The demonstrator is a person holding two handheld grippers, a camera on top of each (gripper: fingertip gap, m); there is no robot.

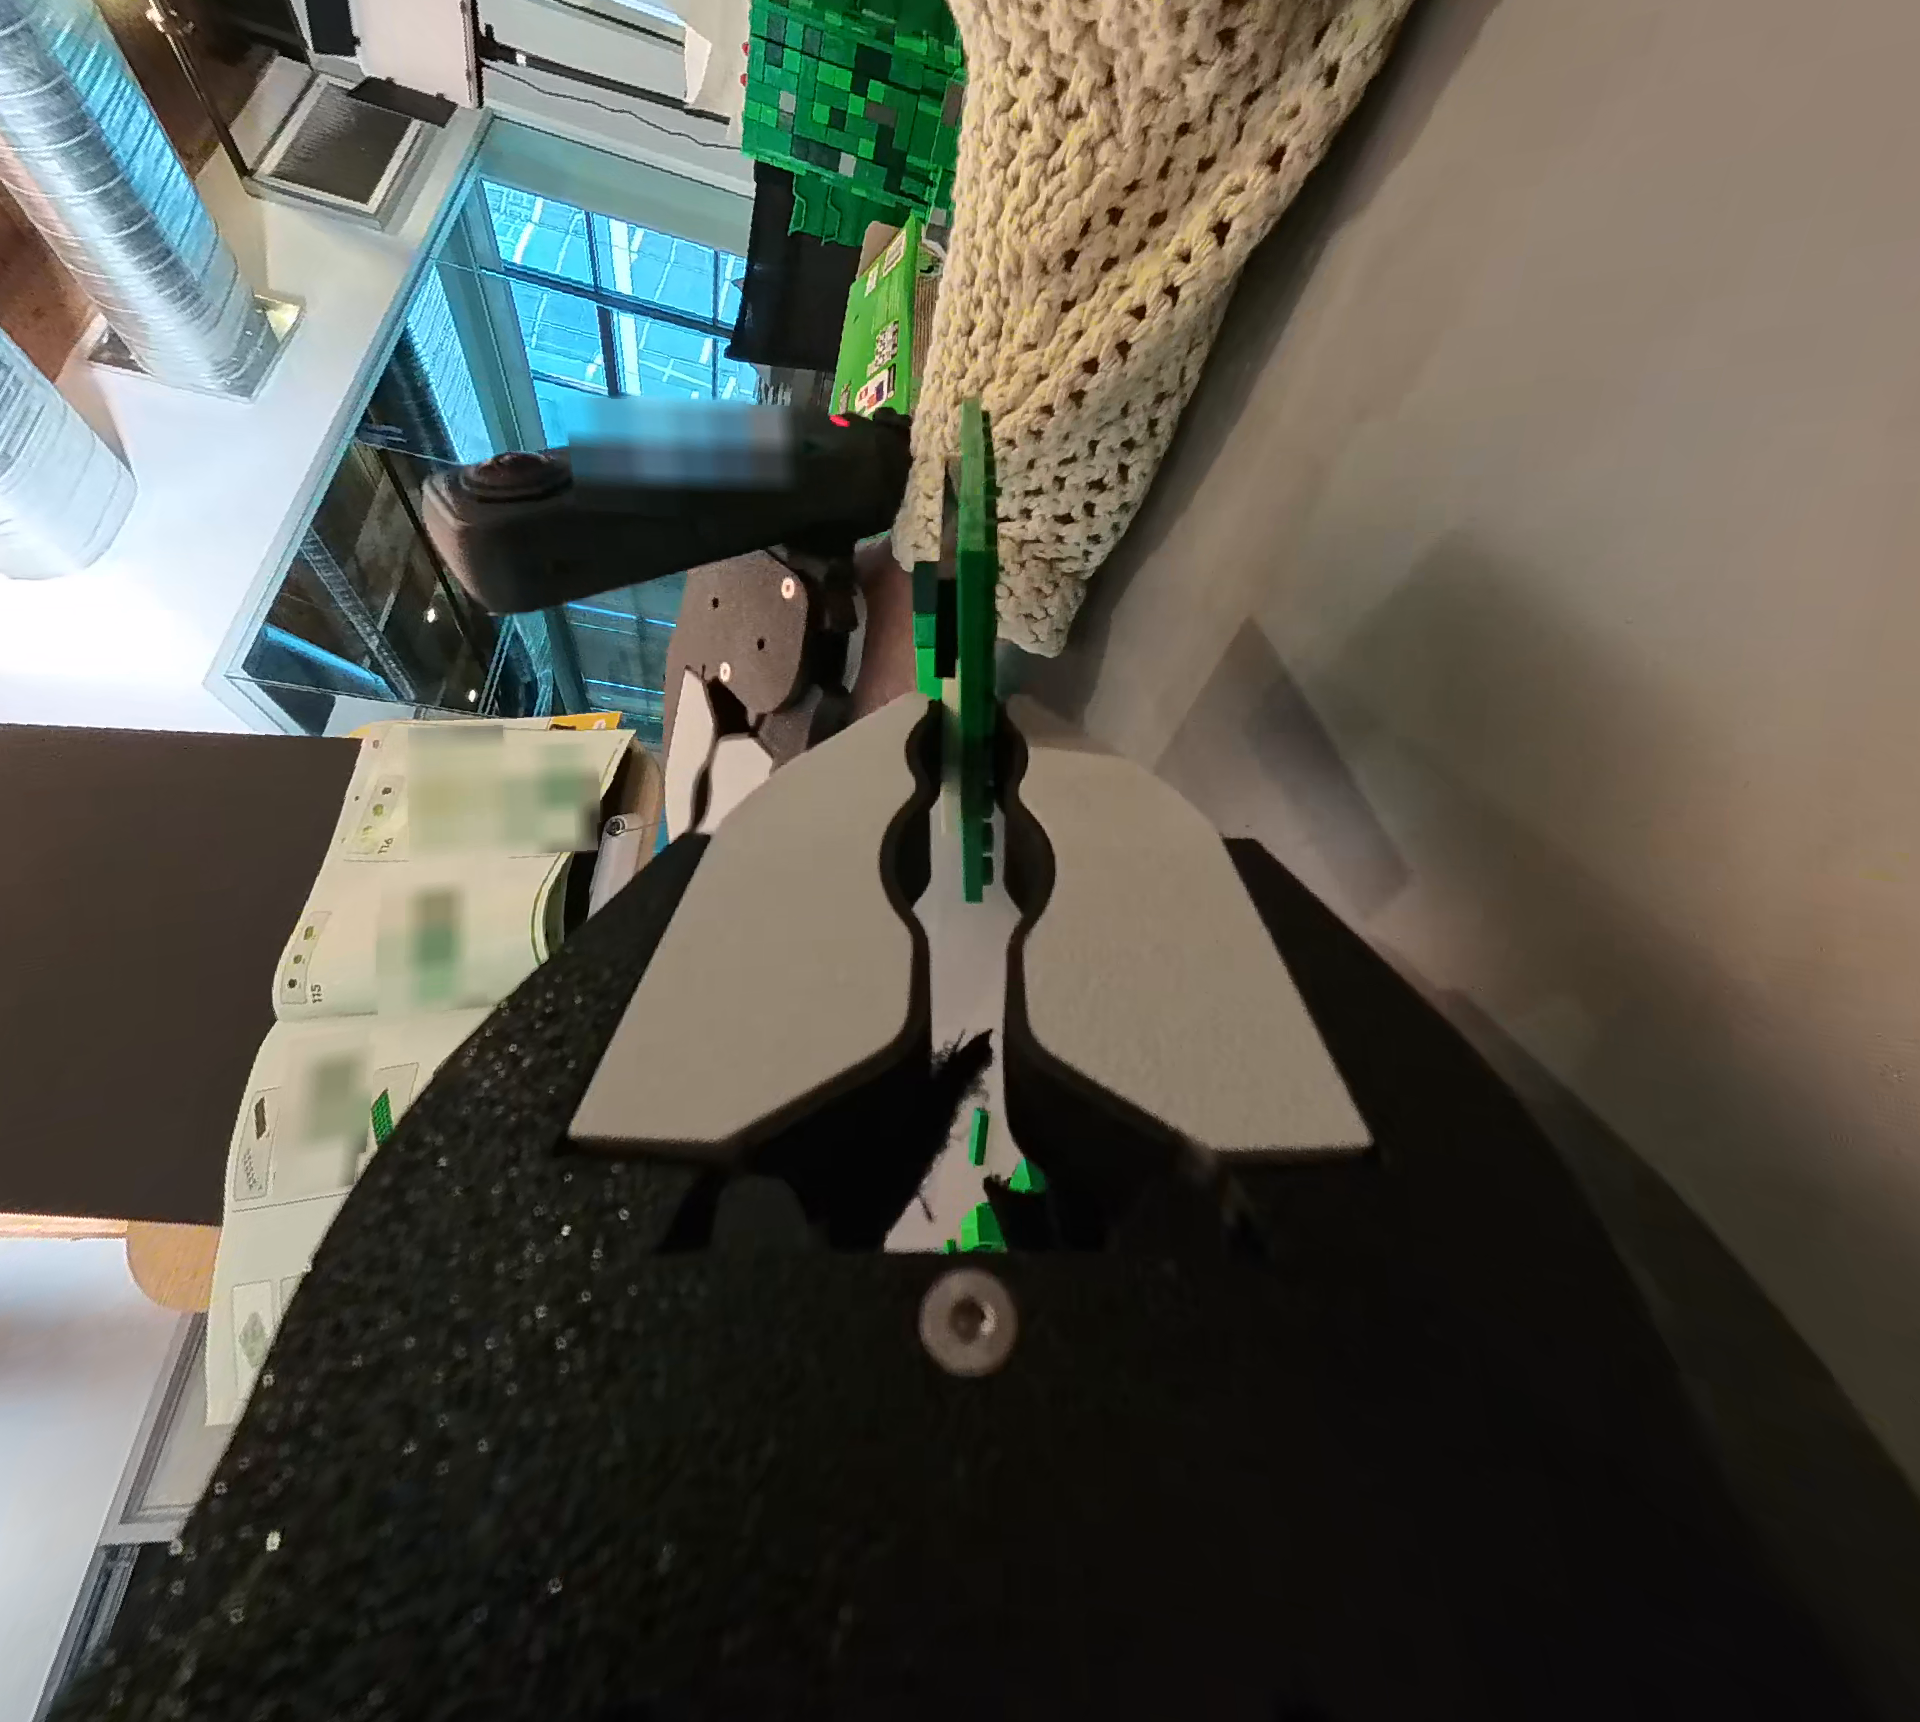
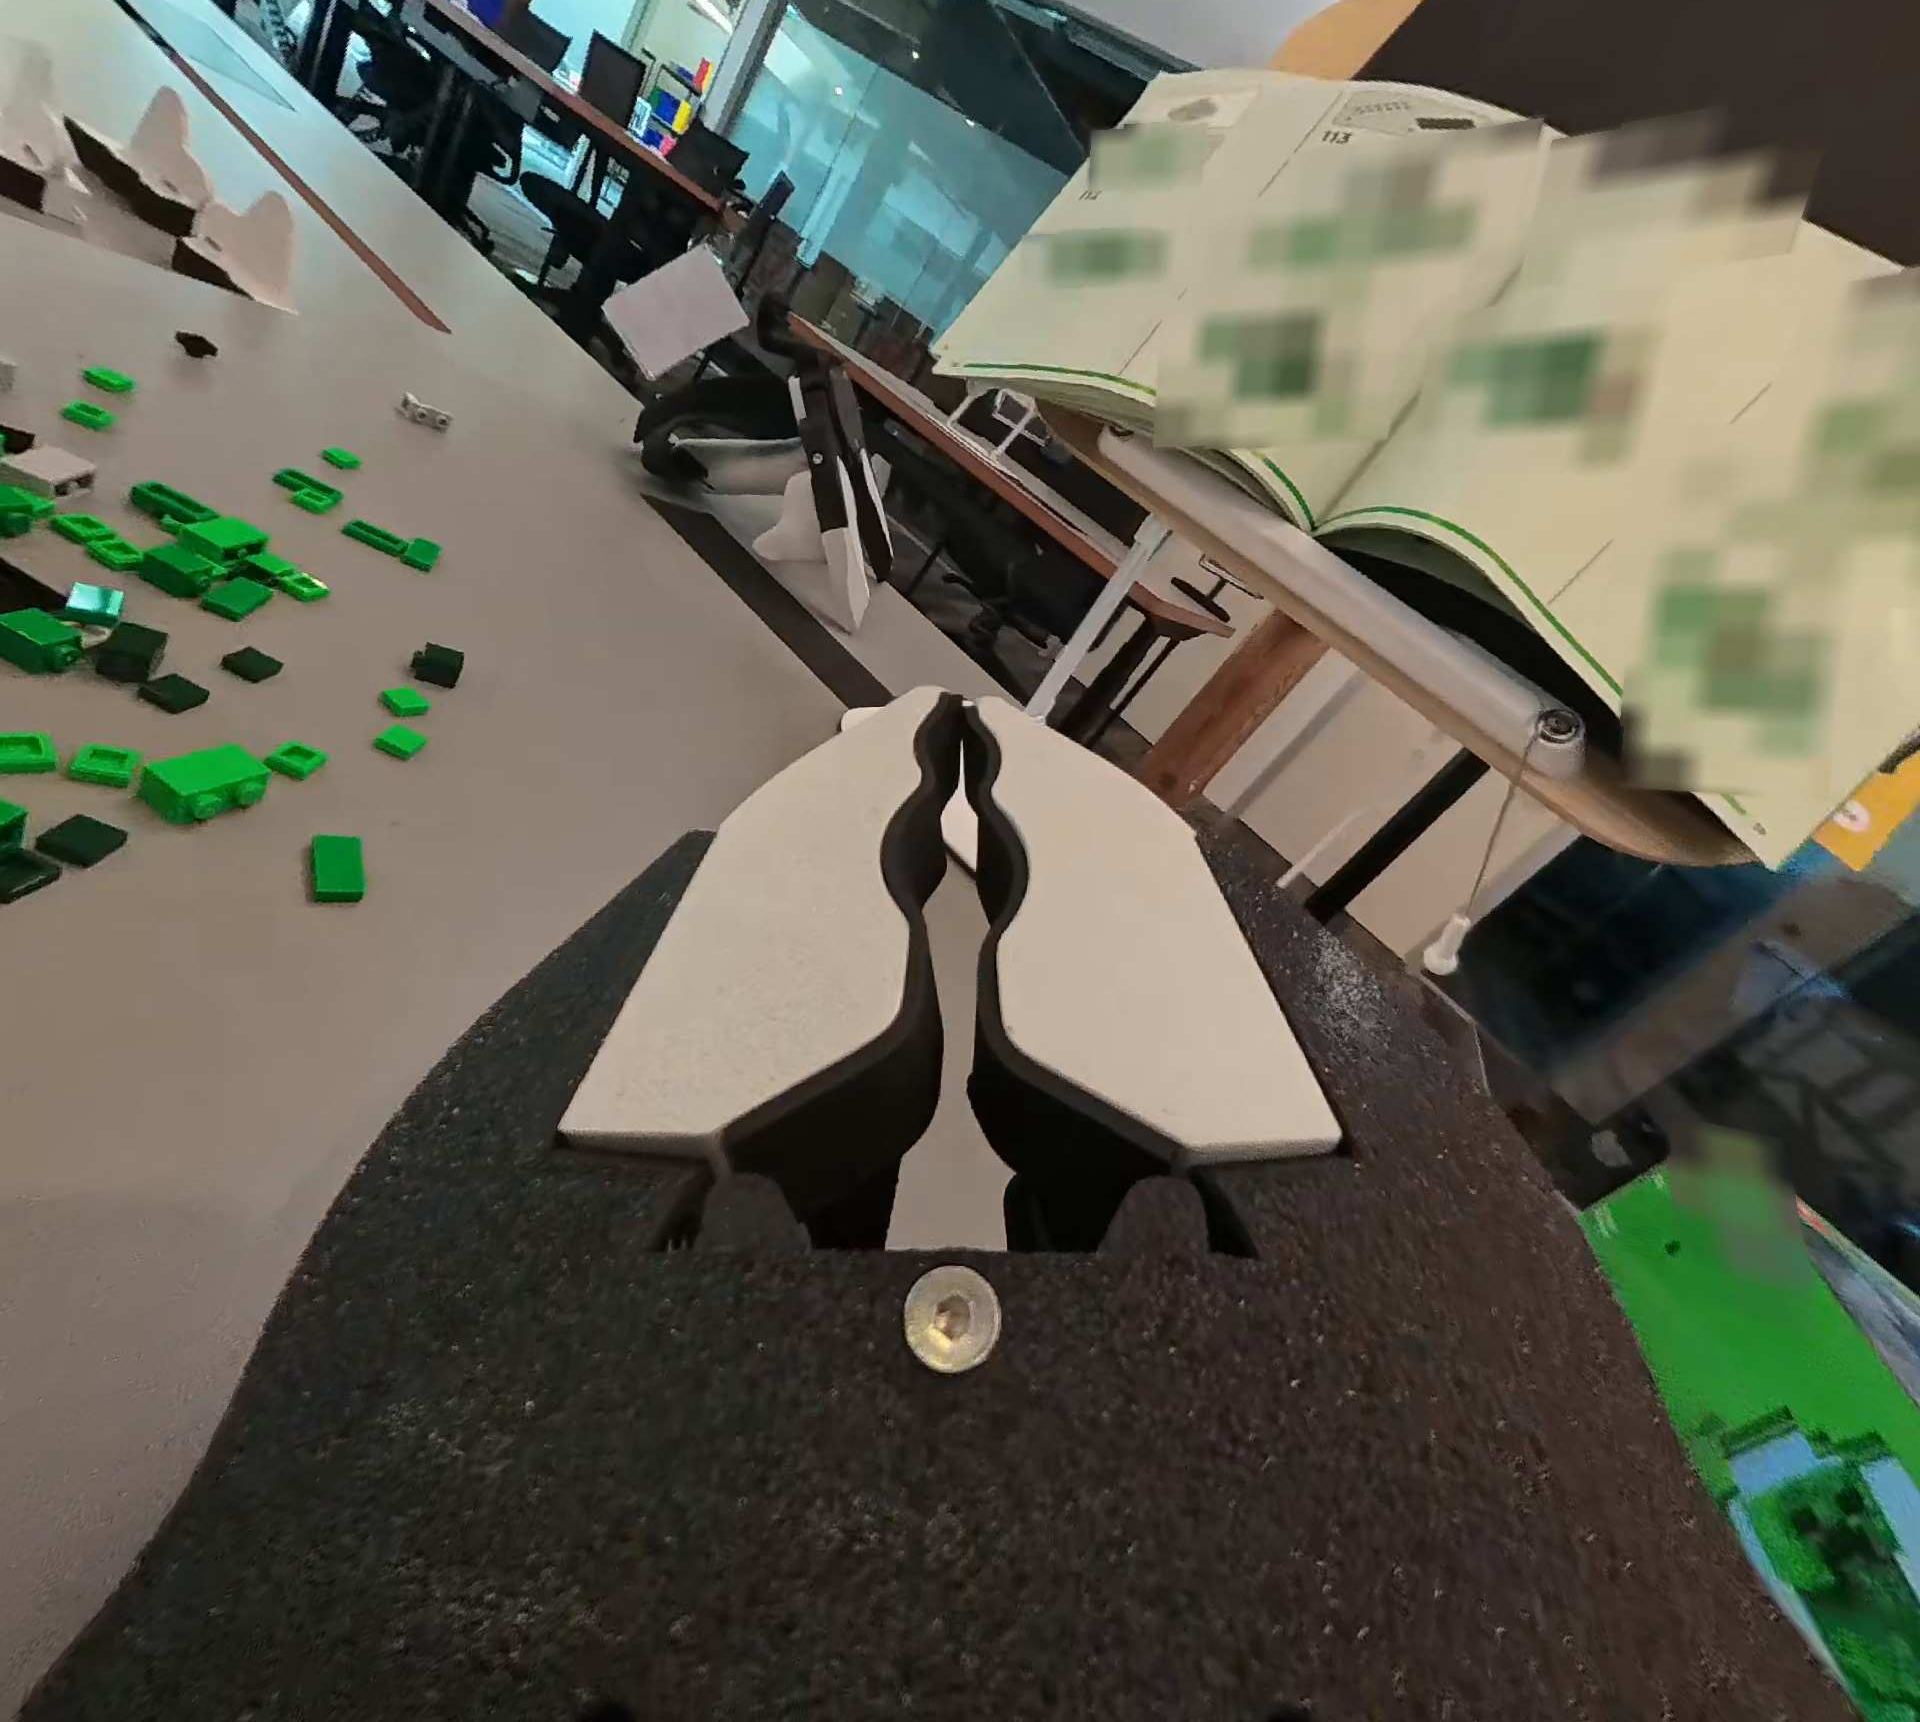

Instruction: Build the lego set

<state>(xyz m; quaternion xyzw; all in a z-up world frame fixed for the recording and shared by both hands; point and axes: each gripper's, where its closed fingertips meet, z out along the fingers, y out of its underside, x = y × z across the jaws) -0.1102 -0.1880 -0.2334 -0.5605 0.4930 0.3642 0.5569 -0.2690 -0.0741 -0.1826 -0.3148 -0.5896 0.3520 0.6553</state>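
Note:
My left gripper (image 1: 971,722) is shut on a flat green lego plate (image 1: 975,550), seen edge-on, with a few dark and green tiles on one face. It sticks out past the fingertips, above the grey table (image 1: 1558,322). The right gripper (image 1: 727,716) shows beside it in the left wrist view, a little apart from the plate. In its own view my right gripper (image 2: 961,722) is shut with nothing between its fingertips, held over the table edge. Several loose green, dark green and grey lego pieces (image 2: 203,784) lie scattered on the table (image 2: 520,841) to its left.
A large green blocky lego build (image 1: 842,103) stands behind a cream knitted sleeve (image 1: 1164,166). An open instruction booklet (image 2: 1351,301) rests on a stand, also in the left wrist view (image 1: 343,976). A green lego box (image 2: 1766,1360) is lower right. Spare white finger parts (image 2: 239,249) lie far left. The tips of one gripper are about 20 cm away from the tips of the other.

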